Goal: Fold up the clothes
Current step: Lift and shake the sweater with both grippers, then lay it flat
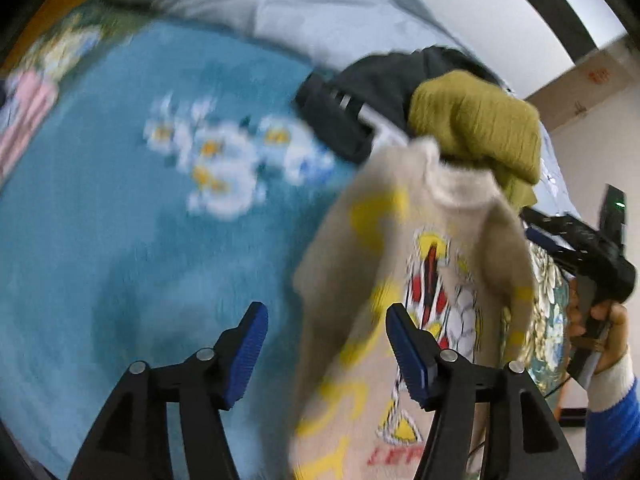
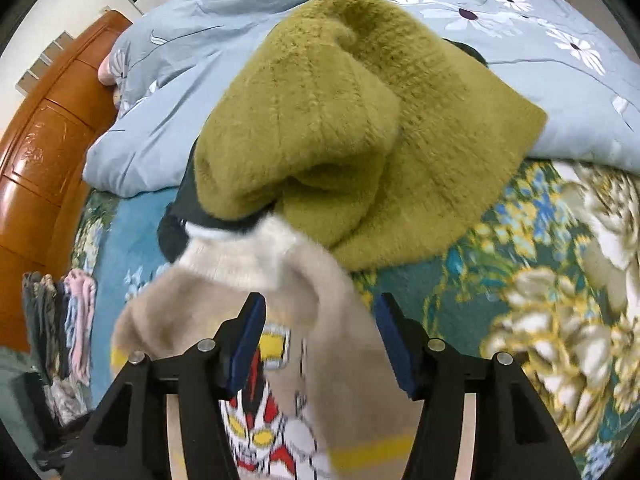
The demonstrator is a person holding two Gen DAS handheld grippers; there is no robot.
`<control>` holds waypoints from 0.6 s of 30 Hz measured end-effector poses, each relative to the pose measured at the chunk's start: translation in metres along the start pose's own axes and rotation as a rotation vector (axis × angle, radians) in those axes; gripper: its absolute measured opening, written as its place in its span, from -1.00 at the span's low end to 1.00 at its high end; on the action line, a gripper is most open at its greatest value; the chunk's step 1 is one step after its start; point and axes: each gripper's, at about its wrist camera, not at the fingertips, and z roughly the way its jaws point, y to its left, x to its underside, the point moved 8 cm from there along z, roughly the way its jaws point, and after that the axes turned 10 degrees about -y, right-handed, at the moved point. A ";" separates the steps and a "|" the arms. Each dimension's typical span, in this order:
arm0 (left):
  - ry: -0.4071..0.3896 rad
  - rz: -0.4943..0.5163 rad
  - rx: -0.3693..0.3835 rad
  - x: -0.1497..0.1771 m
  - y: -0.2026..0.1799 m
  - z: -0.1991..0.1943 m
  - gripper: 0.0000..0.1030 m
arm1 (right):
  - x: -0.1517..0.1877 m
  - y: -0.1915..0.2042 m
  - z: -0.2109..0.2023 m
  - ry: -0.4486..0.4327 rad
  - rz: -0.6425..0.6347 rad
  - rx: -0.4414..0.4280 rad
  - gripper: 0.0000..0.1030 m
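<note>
The beige knit sweater hangs in the air over the bed, blurred in both views, its collar uppermost and just below the olive-green fuzzy garment, which lies heaped on a dark garment at the edge of the pale blue quilt. The left gripper stands wide, its blue pads apart; the right-hand pad overlaps the sweater's front, but whether it touches the knit cannot be told, and nothing sits between the pads. The right gripper is spread wide too, with the sweater's body filling the gap between its fingers, not pinched that can be seen. To the left of the sweater the blue floral blanket lies bare, giving open room out to the orange wooden headboard. Red letters near the sweater's hem are cut off by the left gripper's finger and too smeared to read. In the left wrist view a person's hand, blue-sleeved, grips a black handle at the right edge. A stack of folded clothes sits at the bed's left edge, partly cropped.
</note>
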 end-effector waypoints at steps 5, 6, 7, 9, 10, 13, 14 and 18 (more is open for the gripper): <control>0.064 -0.009 0.059 0.039 -0.014 0.014 0.27 | 0.023 -0.006 -0.025 -0.021 0.001 -0.021 0.15; 0.067 0.014 0.027 0.042 -0.016 0.016 0.26 | 0.028 -0.007 -0.030 -0.025 0.001 -0.026 0.15; 0.069 0.025 -0.031 0.042 -0.011 0.019 0.16 | 0.033 -0.008 -0.035 -0.029 0.001 -0.030 0.15; 0.072 0.031 -0.129 0.041 -0.002 0.023 -0.23 | 0.043 -0.010 -0.044 -0.033 0.006 -0.042 0.15; 0.068 -0.003 -0.131 0.038 0.004 0.023 -0.48 | 0.051 -0.009 -0.046 -0.021 0.018 -0.056 0.15; 0.056 -0.093 -0.140 0.029 0.023 0.024 -0.77 | 0.072 -0.005 -0.045 0.015 -0.026 -0.048 0.15; 0.045 -0.089 -0.156 0.025 0.029 0.021 -0.82 | 0.077 -0.004 -0.045 0.022 -0.046 -0.045 0.15; -0.077 -0.033 -0.326 -0.017 0.071 -0.013 -0.91 | 0.092 0.001 -0.058 0.020 -0.127 -0.038 0.15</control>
